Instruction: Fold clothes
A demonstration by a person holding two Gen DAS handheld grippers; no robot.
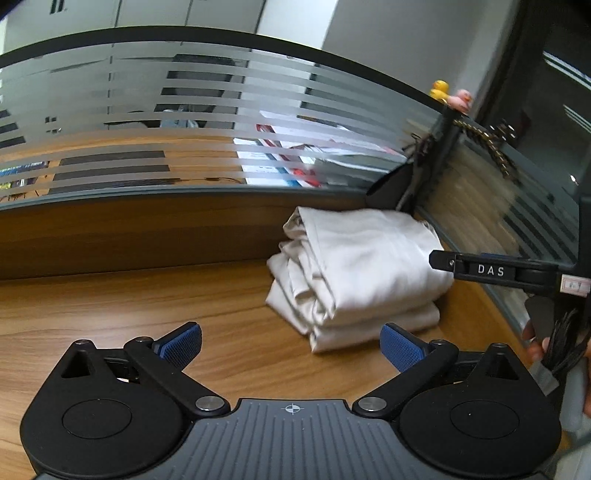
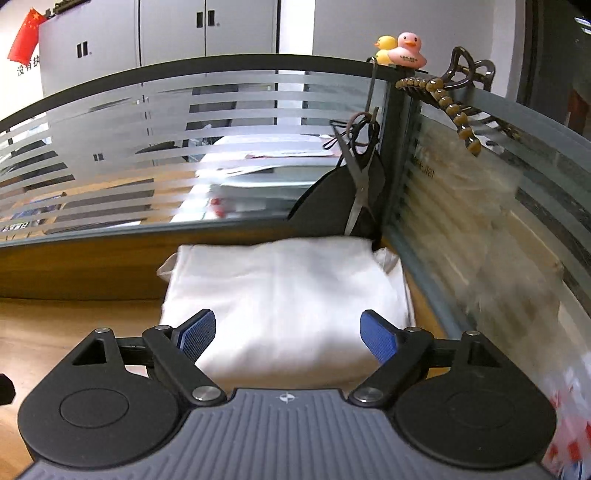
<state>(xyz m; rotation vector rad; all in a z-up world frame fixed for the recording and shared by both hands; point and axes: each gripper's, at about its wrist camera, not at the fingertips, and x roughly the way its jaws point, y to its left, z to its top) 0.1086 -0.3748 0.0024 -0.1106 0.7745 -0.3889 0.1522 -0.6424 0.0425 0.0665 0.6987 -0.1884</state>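
Hovering with both sets of jaws spread and empty near folded white garment (image 2: 280, 295) at bench (image 1: 110, 314) far-right corner; risked snagging and unfolding it.

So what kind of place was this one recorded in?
Most likely an office cubicle: a wooden desk walled by striped frosted-glass partitions, grey cabinets behind. Rubber ducks sit on the partition corner above the folded white clothes.
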